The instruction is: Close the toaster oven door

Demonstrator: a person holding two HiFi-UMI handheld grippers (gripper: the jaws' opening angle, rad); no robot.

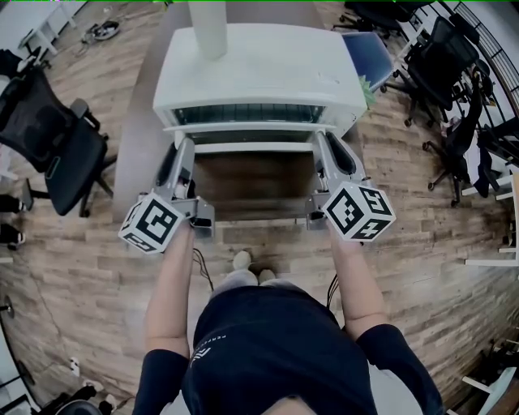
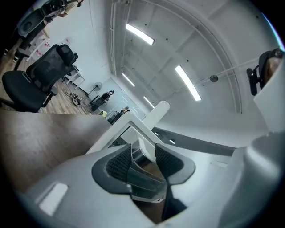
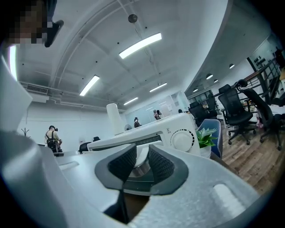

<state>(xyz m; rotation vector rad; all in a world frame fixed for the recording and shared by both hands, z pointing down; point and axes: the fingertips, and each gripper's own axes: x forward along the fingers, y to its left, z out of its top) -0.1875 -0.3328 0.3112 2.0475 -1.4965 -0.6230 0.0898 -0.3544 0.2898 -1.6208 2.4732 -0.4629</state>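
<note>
A white toaster oven (image 1: 259, 73) stands on a brown table (image 1: 142, 121). Its glass door (image 1: 247, 113) is tilted, part-way up, with the white door handle (image 1: 251, 147) along its free edge. My left gripper (image 1: 185, 152) grips the handle's left end, and my right gripper (image 1: 323, 144) grips its right end. In the left gripper view the left gripper (image 2: 143, 158) has the white handle (image 2: 144, 142) and the glass edge filling the gap between its pads. In the right gripper view the right gripper (image 3: 142, 162) has the handle's end between its ribbed pads, below the oven's dial (image 3: 182, 139).
A person stands at the table's near edge, feet on a wood floor. Black office chairs stand at the left (image 1: 57, 146) and the right (image 1: 454, 105). A small green plant (image 3: 207, 136) and a blue object (image 1: 369, 53) sit to the oven's right. A white column (image 1: 209, 24) rises behind the oven.
</note>
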